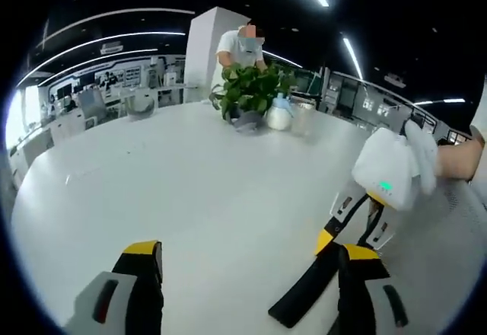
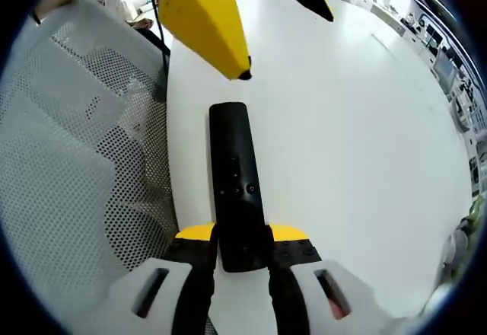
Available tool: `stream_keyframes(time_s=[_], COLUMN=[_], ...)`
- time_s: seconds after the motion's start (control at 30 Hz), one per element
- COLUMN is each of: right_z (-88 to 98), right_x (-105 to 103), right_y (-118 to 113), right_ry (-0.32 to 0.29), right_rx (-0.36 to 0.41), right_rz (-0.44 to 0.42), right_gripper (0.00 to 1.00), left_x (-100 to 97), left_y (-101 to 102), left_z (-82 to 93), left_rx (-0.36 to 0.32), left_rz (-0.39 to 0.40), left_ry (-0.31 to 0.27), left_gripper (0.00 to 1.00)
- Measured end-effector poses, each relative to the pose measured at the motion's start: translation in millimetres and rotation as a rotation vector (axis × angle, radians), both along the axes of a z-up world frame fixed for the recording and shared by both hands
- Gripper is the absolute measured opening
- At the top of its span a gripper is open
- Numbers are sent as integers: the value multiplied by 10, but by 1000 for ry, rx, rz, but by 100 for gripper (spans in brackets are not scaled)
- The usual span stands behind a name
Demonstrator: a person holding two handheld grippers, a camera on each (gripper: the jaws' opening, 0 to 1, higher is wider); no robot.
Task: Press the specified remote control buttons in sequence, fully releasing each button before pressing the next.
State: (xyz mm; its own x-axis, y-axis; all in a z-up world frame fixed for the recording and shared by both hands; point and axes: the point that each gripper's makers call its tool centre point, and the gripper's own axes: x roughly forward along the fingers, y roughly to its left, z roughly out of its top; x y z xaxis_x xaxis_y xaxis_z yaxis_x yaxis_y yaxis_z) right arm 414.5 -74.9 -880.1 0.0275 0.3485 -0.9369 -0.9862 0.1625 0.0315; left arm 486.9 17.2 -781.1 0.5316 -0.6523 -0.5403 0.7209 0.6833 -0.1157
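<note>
A slim black remote control [image 2: 237,183] lies lengthwise between my right gripper's jaws, its small round buttons facing up. My right gripper [image 2: 242,237] is shut on the remote's near end, just above the white table [image 2: 358,137]. My left gripper [image 2: 285,46] is open, and its yellow fingertip [image 2: 242,72] hangs just past the remote's far end without touching it. In the left gripper view, my left gripper [image 1: 247,257] stands wide open. There the right gripper [image 1: 335,245] comes in from the right with a gloved hand on it, and the remote [image 1: 298,298] pokes out beside my right jaw.
A potted green plant [image 1: 255,87] and a white spray bottle [image 1: 279,113] stand at the table's far side, with a person behind them. A glass container [image 1: 141,105] is at the far left. A white mesh chair [image 2: 84,145] stands against the table edge.
</note>
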Motion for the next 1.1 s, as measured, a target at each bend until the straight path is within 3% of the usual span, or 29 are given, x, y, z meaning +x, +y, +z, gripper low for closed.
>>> stream_keyframes(time_s=[0.17, 0.27, 0.4, 0.7, 0.83, 0.97, 1.1], right_z=[1, 2, 5, 9, 9, 11, 13], right_x=[3, 6, 10, 13, 14, 16, 16], right_y=[5, 7, 10, 13, 15, 17, 21], right_ry=[1, 2, 5, 5, 4, 3, 3], right_rx=[8, 11, 18, 27, 30, 38, 51], right_rz=[-9, -13, -22, -34, -38, -45, -55], right_gripper=[25, 25, 25, 25, 25, 25, 25], left_x=[-3, 3, -42, -248, -319, -397, -456], left_y=[139, 306, 462, 685, 758, 801, 876], left_z=[110, 277, 409, 664, 793, 959, 989], left_rx=[-25, -83, -109, -124, -129, -177, -119], left_rz=[54, 125, 175, 256, 305, 345, 374], left_ry=[-6, -25, -48, -113, -167, -218, -299], left_gripper=[100, 100, 100, 100, 100, 100, 100])
